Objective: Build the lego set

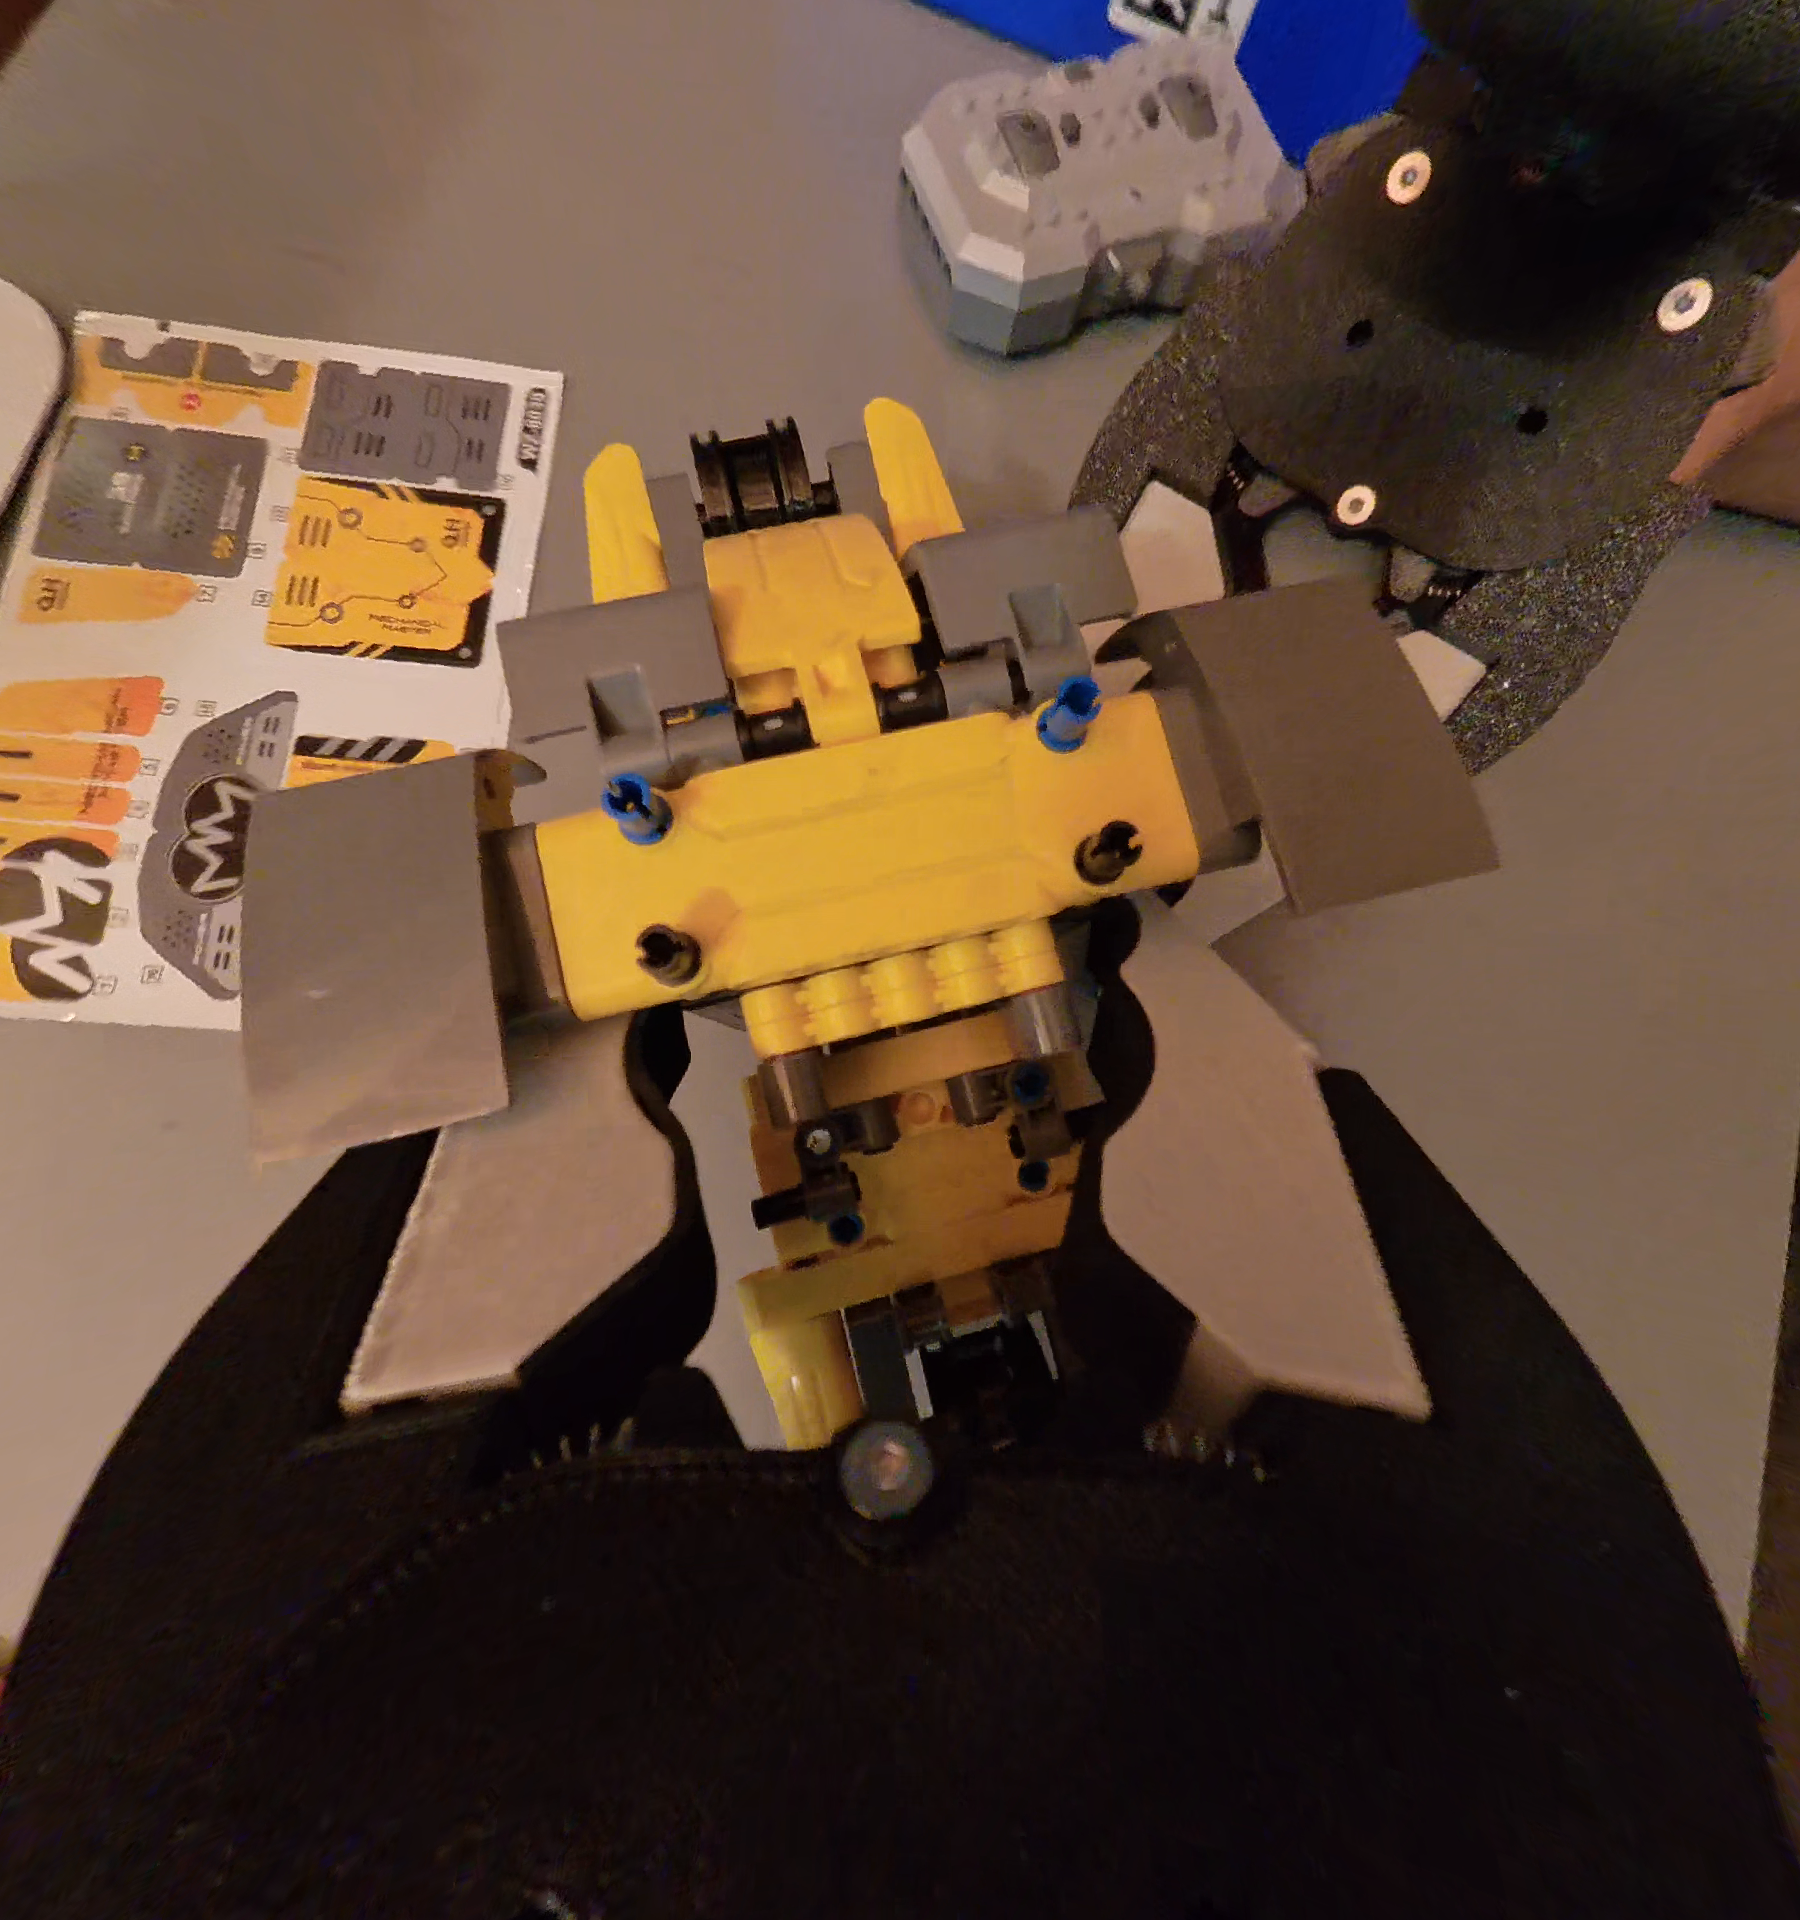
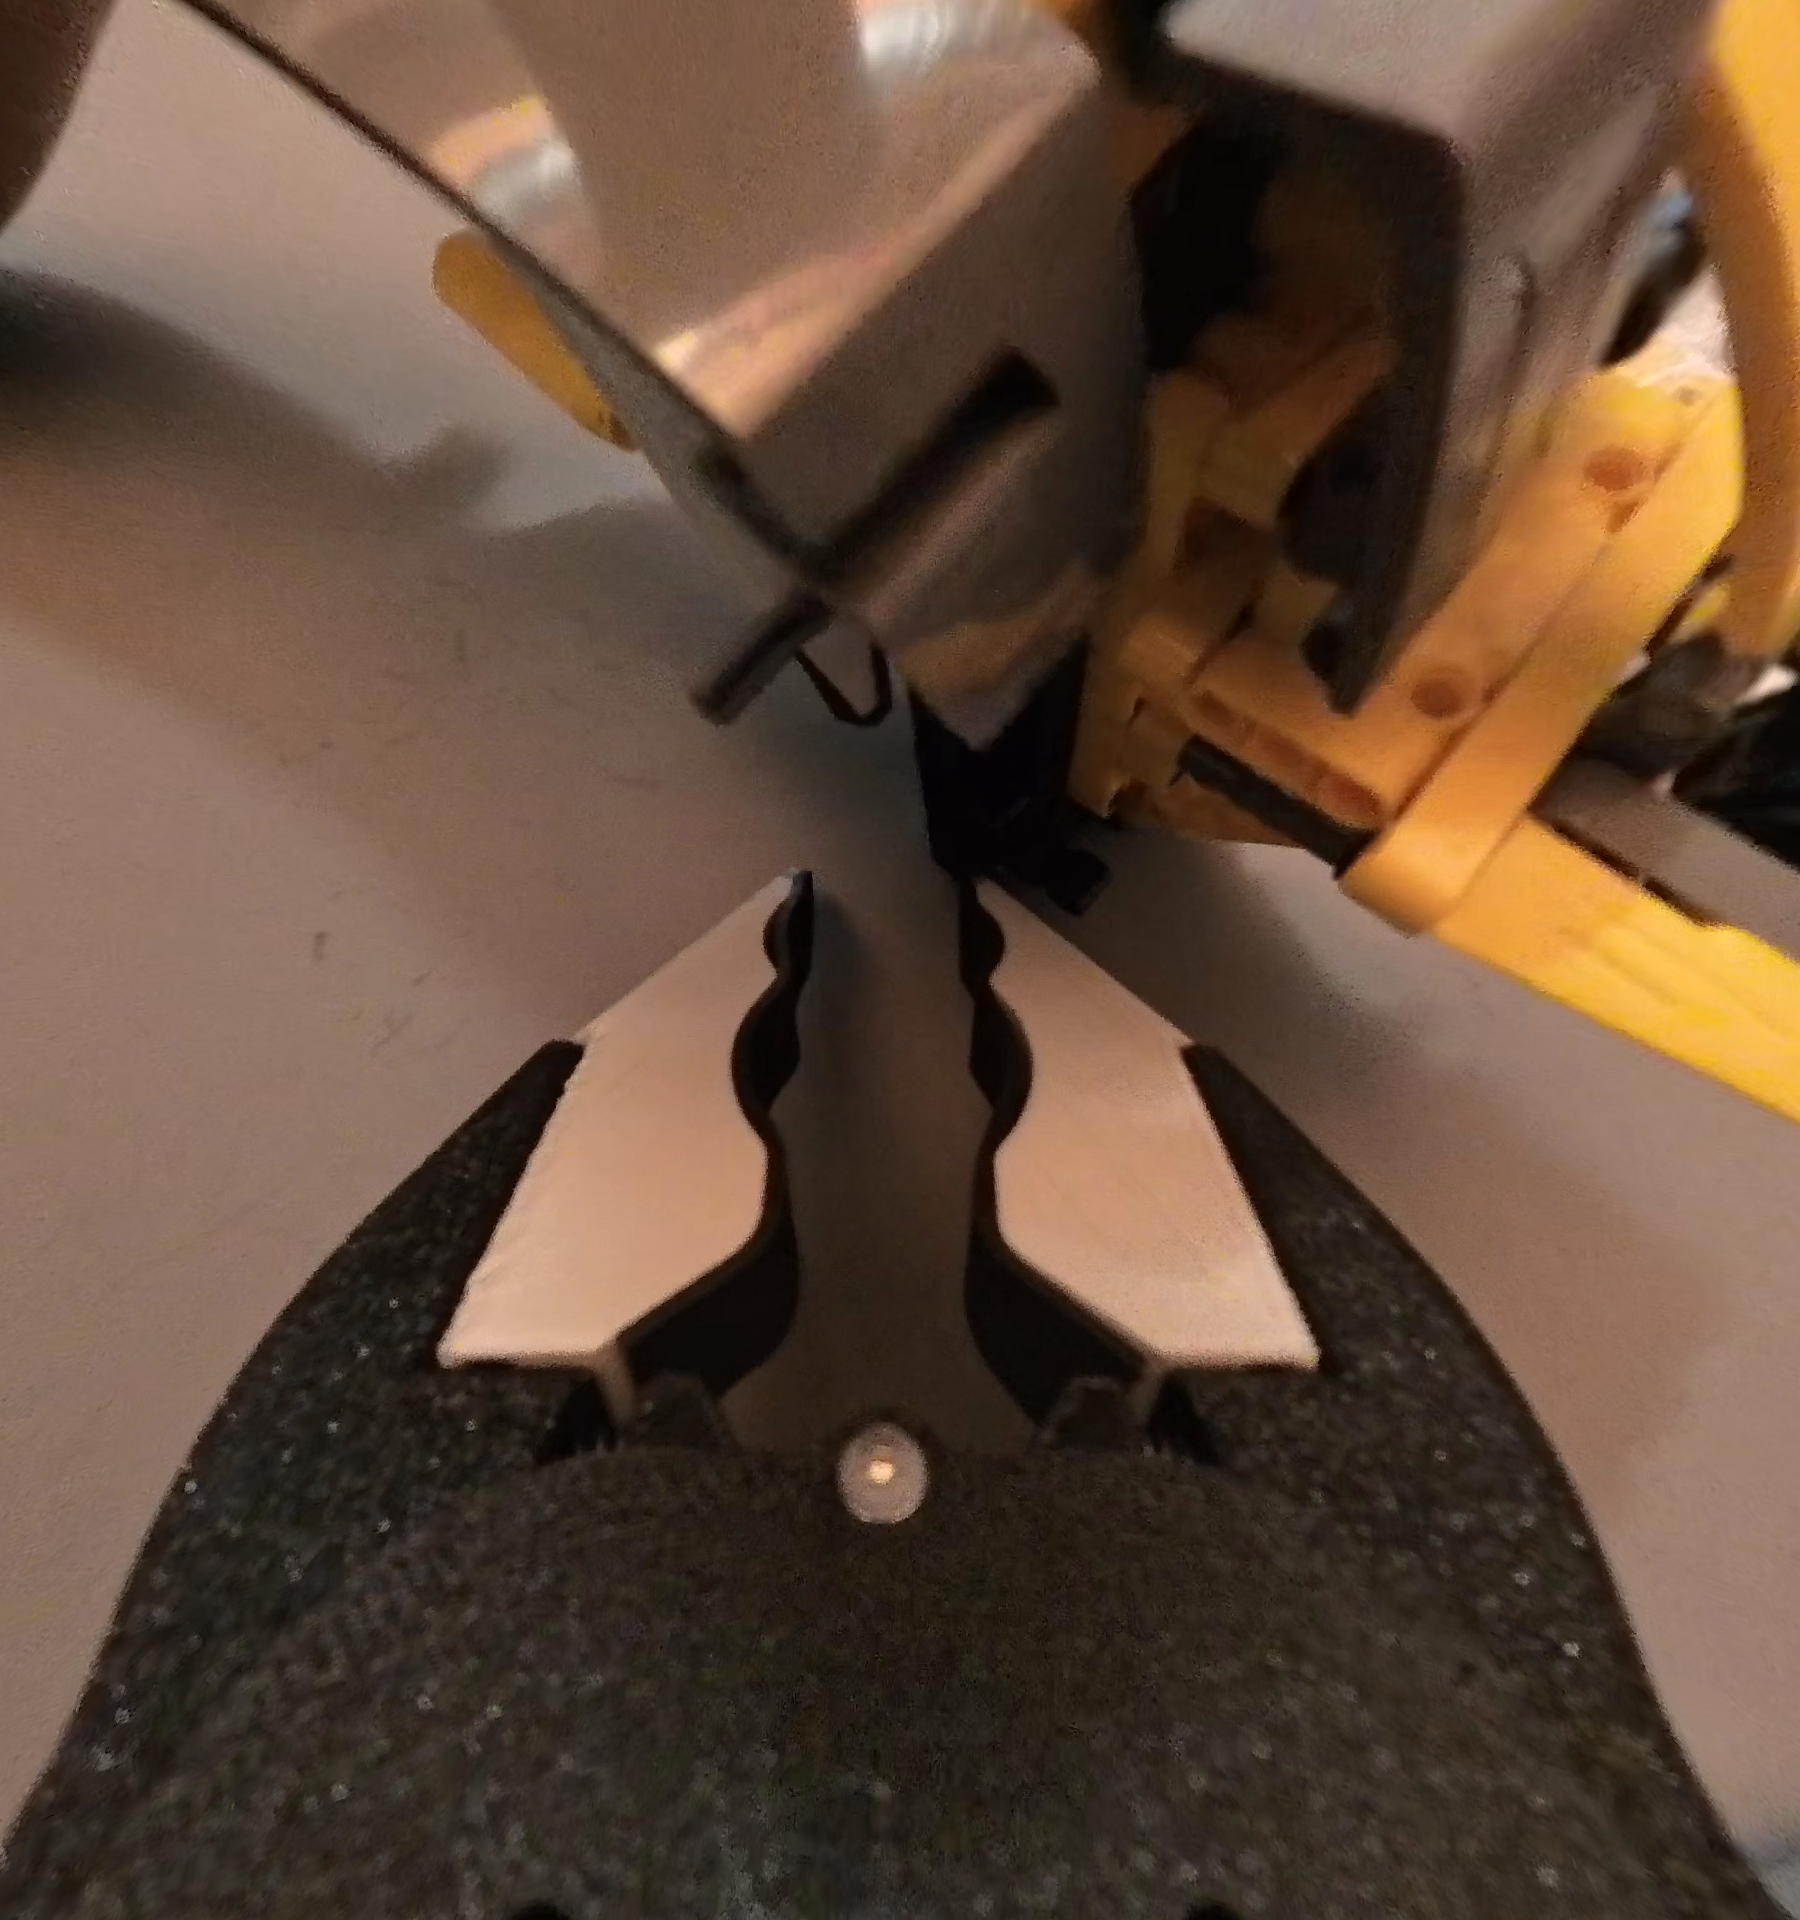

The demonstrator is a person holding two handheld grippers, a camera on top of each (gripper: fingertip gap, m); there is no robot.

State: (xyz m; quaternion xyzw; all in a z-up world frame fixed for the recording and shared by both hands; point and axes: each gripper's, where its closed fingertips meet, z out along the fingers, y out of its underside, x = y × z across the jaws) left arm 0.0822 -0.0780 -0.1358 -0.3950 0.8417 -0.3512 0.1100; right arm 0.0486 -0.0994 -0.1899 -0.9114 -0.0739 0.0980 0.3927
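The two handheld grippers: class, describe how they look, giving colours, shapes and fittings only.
The left gripper and the right gripper each have a black, speckled, rough-textured body that widens toward the camera. Both carry two pale grey wedge-shaped fingers with black wavy inner edges. A small round silver stud sits centrally on each body.

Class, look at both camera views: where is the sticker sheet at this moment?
In the left wrist view, the sticker sheet lies flat on the grey table, left of the yellow brick model; the right wrist view doesn't show it.
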